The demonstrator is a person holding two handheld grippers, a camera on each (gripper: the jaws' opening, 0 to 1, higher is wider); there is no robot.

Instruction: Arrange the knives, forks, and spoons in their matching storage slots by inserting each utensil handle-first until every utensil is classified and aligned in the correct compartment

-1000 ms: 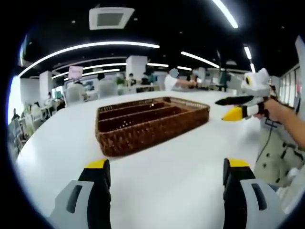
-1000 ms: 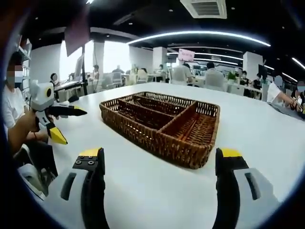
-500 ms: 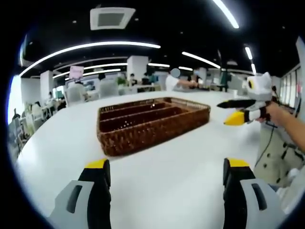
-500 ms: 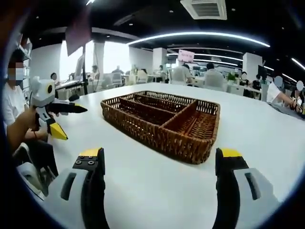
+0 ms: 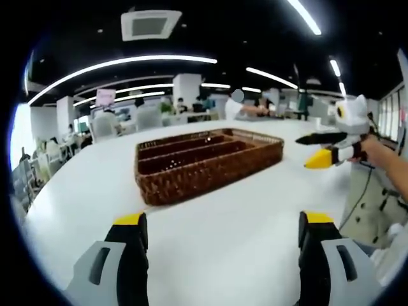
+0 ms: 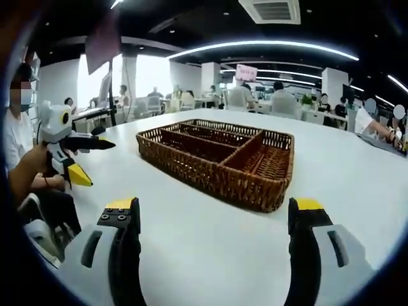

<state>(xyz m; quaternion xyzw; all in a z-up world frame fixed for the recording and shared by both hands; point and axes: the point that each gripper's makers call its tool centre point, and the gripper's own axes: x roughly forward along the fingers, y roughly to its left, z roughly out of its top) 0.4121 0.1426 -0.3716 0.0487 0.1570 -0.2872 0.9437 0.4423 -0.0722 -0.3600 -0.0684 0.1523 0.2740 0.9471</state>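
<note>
A brown wicker cutlery basket (image 5: 204, 182) with long divided compartments stands on the white table (image 5: 76, 191); the slots show only their woven floor. In the left gripper view, my left gripper (image 5: 223, 223) hovers open above the table, short of the basket's near wall. My right gripper (image 5: 305, 152) comes in from the right, held in a hand, its jaws spread. In the right gripper view the basket (image 6: 210, 175) lies ahead, with one cross slot at its right end. My right gripper (image 6: 213, 207) is open in front of it, and my left gripper (image 6: 101, 164) hangs open at the left.
The table (image 6: 191, 248) is wide and white, with bare surface between the jaws and the basket. A person's sleeve and light coat (image 5: 376, 204) stand at the table's right edge. Desks, chairs and seated people fill the office behind.
Both views have drifted slightly, so the basket sits a little differently in each. In the left gripper view the right gripper has shifted a bit rightward. Both grippers stay open and hold nothing.
</note>
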